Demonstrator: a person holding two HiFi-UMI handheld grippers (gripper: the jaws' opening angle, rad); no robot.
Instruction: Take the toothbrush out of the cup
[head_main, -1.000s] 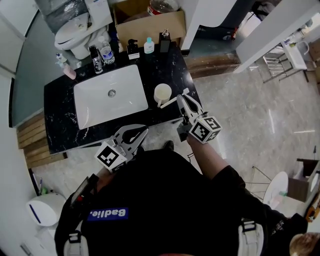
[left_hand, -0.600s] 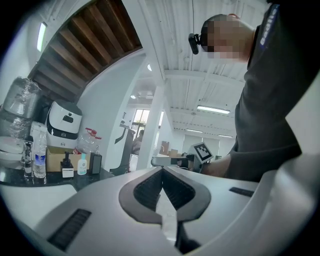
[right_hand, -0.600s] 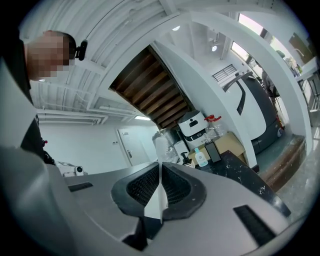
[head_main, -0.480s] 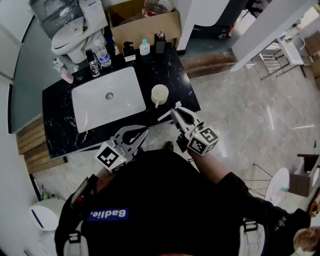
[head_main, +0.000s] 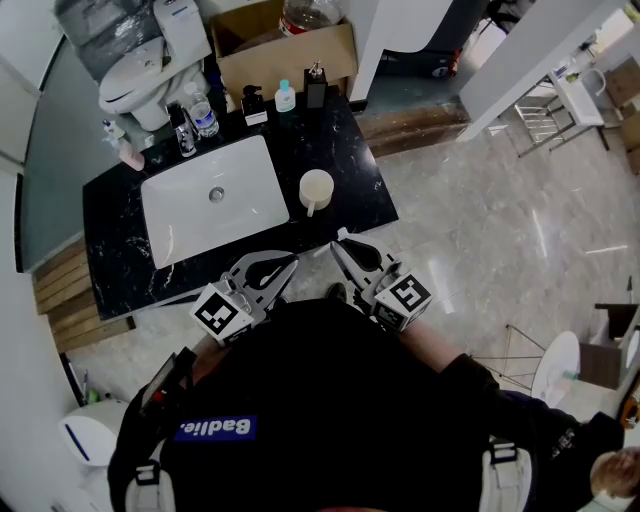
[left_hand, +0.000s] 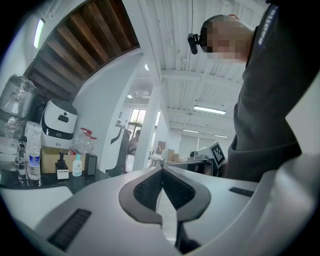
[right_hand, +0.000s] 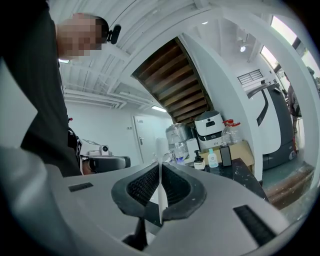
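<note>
Jaws pinching toothbrush (right_hand: 161, 146), right gripper (right_hand: 160, 162), "Badlie" shirt (head_main: 300, 400)

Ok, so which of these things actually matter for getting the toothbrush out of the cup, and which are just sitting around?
Part of the job:
- toothbrush, clamped in the right gripper
- cup, on the counter

Just lying about:
- sink
- water bottle
- pump bottle
- cardboard box
- toilet
- left gripper, shut and holding nothing
</note>
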